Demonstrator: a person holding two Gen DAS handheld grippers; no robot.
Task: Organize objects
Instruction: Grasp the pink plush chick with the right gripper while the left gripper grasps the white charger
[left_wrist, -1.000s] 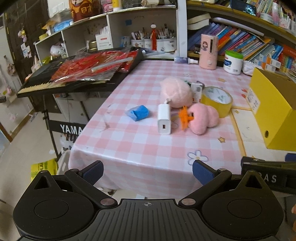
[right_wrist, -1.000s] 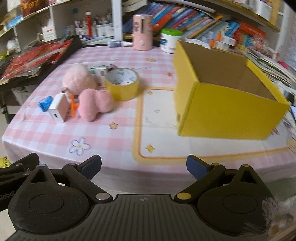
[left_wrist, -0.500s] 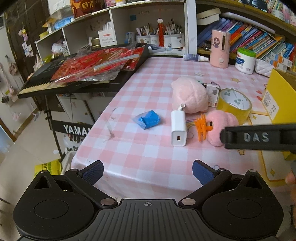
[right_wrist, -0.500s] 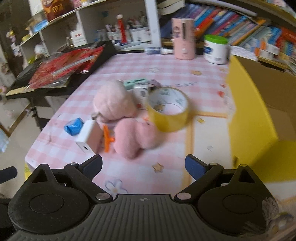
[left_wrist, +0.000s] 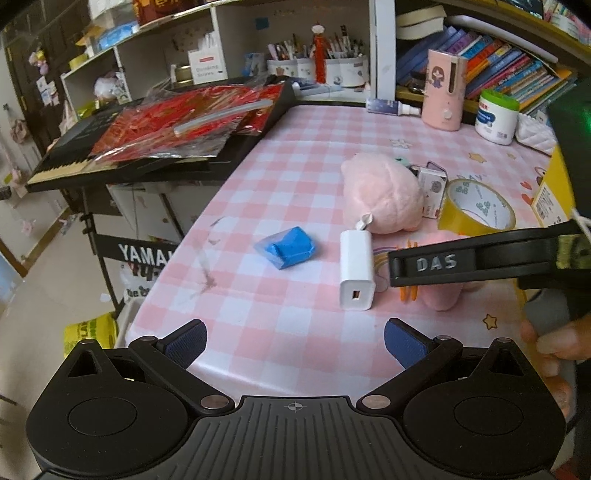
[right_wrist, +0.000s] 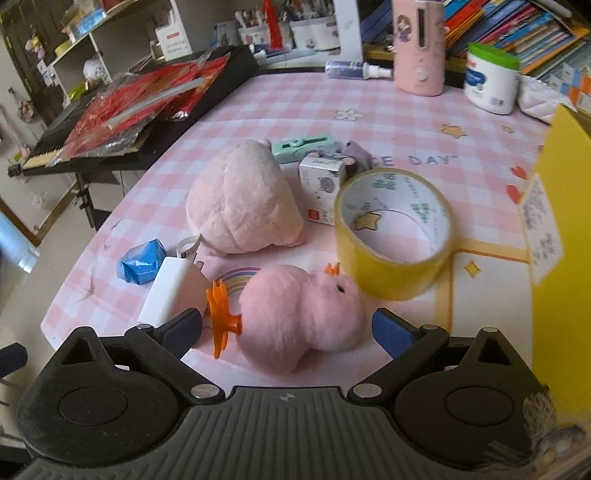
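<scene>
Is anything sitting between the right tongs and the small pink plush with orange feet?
Nothing visible does. The small pink plush lies directly ahead of the right tongs, whose jaws are closing with the plush not yet gripped. The white charger sits off to the left, the yellow tape roll beyond.

We identify the location as a home study or child's room. The evidence is as follows. A table (left_wrist: 295, 177) carries a pink checked cloth printed with stars and flowers. Open shelving (left_wrist: 229, 48) behind it holds pen pots (left_wrist: 321, 68), boxes and stationery, and a row of coloured books (left_wrist: 509, 77) fills the shelf to the right. A Yamaha keyboard (left_wrist: 110, 162) on a stand sits beside the table, covered with red paper sheets (left_wrist: 184, 122). We also note 2 pink plush toys (right_wrist: 243, 199) and a roll of tape (right_wrist: 395, 229) on the cloth.
</scene>
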